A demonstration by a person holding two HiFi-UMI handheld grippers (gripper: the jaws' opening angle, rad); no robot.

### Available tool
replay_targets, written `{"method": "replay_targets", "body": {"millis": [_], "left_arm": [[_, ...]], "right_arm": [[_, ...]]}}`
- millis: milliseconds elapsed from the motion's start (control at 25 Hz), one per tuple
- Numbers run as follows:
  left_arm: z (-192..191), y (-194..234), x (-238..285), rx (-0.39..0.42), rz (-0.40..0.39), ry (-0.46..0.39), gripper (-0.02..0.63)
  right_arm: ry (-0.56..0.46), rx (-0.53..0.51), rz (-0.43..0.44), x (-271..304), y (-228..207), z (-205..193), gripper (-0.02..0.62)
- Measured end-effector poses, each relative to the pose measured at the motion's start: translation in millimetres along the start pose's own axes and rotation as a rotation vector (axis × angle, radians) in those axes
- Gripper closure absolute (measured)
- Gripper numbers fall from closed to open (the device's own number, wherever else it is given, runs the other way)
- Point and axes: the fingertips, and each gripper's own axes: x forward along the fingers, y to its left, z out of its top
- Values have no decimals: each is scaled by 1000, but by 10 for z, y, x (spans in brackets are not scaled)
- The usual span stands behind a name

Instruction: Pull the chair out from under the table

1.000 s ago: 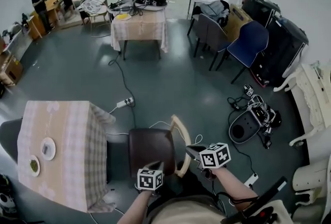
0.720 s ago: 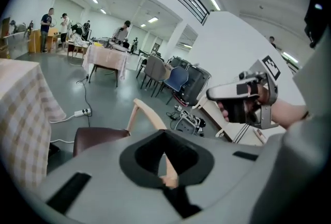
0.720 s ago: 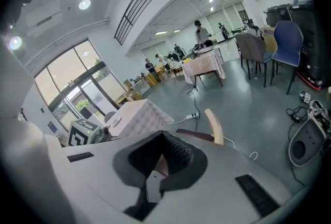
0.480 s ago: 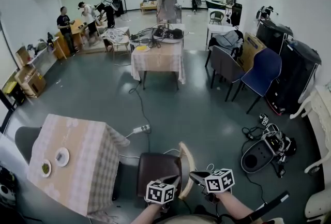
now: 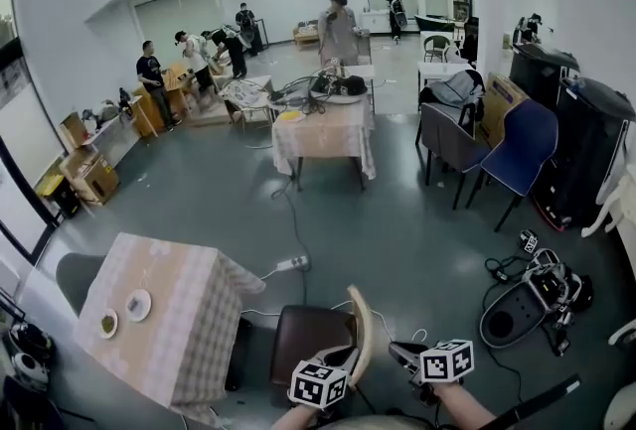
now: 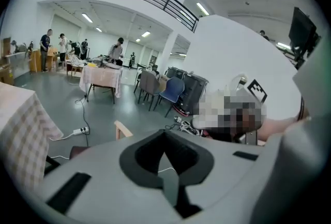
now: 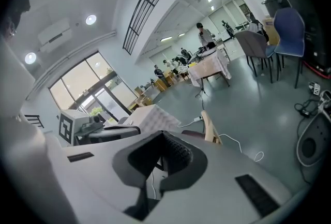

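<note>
The chair (image 5: pixel 310 337) has a brown seat and a curved wooden back (image 5: pixel 364 331). It stands just right of the table (image 5: pixel 169 299) with the checked cloth, its seat out in the open. My left gripper (image 5: pixel 341 357) hovers shut and empty over the chair's near edge. My right gripper (image 5: pixel 403 355) is shut and empty too, just right of the backrest. In the left gripper view the shut left gripper (image 6: pixel 164 149) sits in front of the wooden back (image 6: pixel 123 129). In the right gripper view the shut right gripper (image 7: pixel 162 158) sits below the back (image 7: pixel 208 125) and the table (image 7: pixel 150 116).
Two small plates (image 5: pixel 137 304) lie on the table. A power strip (image 5: pixel 295 263) and cable run across the floor behind the chair. A vacuum-like machine (image 5: pixel 527 304) sits at the right. Farther off stand a second clothed table (image 5: pixel 326 135), chairs (image 5: pixel 522 150) and several people.
Both grippers have drawn back from the chair and risen, sliding toward the bottom of the head view. The head camera has tilted up, showing more of the room. The chair has stayed put.
</note>
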Motion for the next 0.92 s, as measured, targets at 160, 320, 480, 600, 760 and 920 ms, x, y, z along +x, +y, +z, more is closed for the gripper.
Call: {"method": "replay_targets", "body": {"millis": [160, 320, 480, 600, 760, 920], "left_arm": [[48, -20, -3, -8, 63, -20, 600], [87, -44, -83, -45, 112, -48, 600], [-10, -109, -219, -98, 164, -82, 600], [-126, -163, -331, -128, 212, -100, 600], [-149, -5, -492, -129, 258, -107, 600], [-184, 245, -637, -137, 268, -112, 600]], "right_arm": [[-6, -10, 41, -130, -12, 6, 586], [30, -99, 110, -161, 120, 35, 586], [88, -121, 164, -179, 143, -75, 586], [121, -127, 211, -175, 185, -143, 586], [128, -170, 263, 46, 370, -83, 586], [133, -191, 291, 309, 578, -71, 586]]}}
